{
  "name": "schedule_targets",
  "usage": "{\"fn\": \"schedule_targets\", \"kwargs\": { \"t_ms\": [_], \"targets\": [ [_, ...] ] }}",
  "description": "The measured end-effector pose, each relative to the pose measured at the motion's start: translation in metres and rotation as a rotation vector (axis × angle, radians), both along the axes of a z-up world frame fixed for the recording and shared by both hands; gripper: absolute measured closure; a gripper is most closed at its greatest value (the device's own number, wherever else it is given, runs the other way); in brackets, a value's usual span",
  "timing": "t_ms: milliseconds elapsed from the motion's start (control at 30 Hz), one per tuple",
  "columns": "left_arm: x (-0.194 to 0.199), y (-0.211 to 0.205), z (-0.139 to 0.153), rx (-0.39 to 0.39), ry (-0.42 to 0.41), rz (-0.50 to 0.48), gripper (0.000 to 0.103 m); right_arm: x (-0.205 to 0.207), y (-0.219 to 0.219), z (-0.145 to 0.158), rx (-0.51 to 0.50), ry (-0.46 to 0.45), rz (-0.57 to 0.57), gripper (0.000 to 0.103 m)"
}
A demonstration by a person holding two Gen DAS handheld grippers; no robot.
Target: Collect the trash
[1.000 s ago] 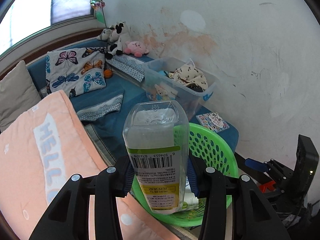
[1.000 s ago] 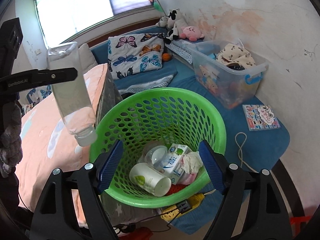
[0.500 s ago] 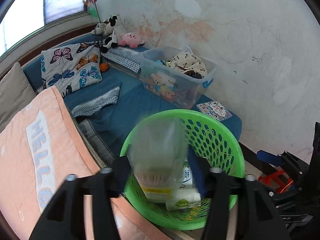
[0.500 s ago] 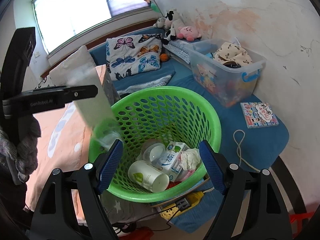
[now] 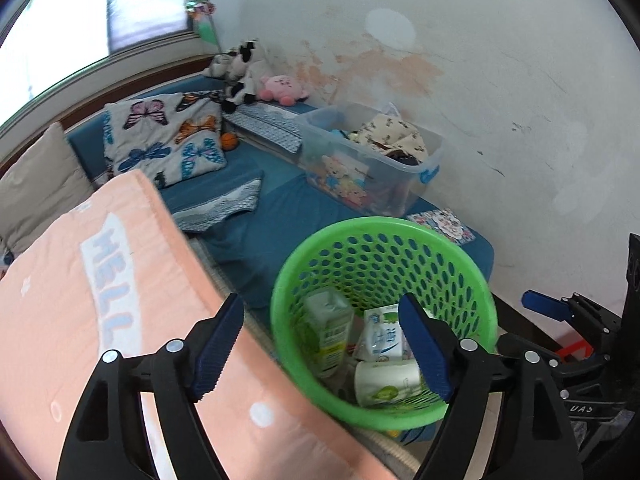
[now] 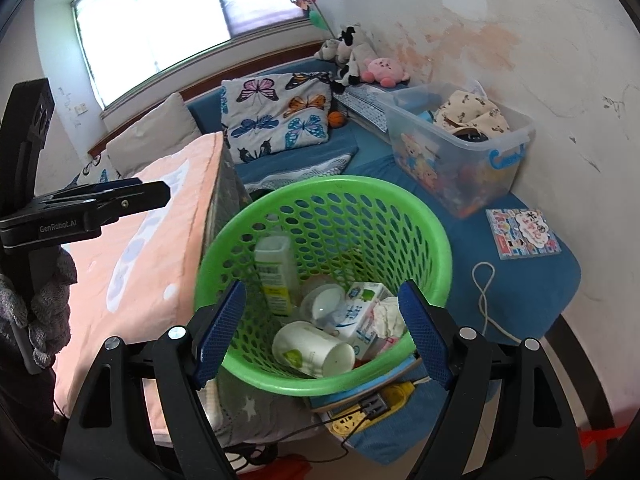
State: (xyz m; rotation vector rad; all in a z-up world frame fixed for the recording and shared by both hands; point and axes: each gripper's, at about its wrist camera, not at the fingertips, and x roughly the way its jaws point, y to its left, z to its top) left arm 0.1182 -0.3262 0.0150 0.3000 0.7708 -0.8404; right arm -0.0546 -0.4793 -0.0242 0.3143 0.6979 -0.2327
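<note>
A green perforated basket stands beside the bed. Inside it a clear plastic bottle with a yellow-green label leans against the left wall. A white paper cup, a milk carton and crumpled tissue lie at the bottom. My left gripper is open and empty above the basket's near rim; it also shows in the right wrist view. My right gripper is open and empty over the basket's front.
A peach blanket covers the bed at left. A clear storage box of toys, a butterfly pillow and a booklet lie on the blue mattress. A white cord and a power strip lie near the basket.
My left gripper opened and let go of the bottle, which dropped into the basket and now leans inside it. The right gripper stayed open in place.
</note>
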Motion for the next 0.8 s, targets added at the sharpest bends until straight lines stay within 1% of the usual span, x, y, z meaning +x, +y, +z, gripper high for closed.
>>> {"fn": "schedule_targets", "kwargs": {
  "t_ms": [100,333,533,633,800],
  "targets": [
    [-0.001,0.014,0.002,-0.001,-0.004,0.026,0.02,0.002,0.008,0.003,-0.003,-0.006,0.019,0.024],
    [-0.006,0.056,0.012,-0.015,-0.041,0.108,0.011,0.009,0.033,0.009,-0.013,-0.004,0.084,0.022],
    [-0.009,0.093,0.021,-0.013,-0.079,0.204,0.008,0.018,0.064,0.014,-0.039,0.005,0.15,0.015],
    [-0.008,0.115,0.022,-0.018,-0.076,0.244,0.007,0.022,0.081,0.014,-0.065,0.008,0.175,0.012],
    [-0.009,0.15,0.021,-0.005,-0.081,0.319,0.007,0.029,0.103,0.013,-0.076,0.013,0.203,0.007]
  ]
}}
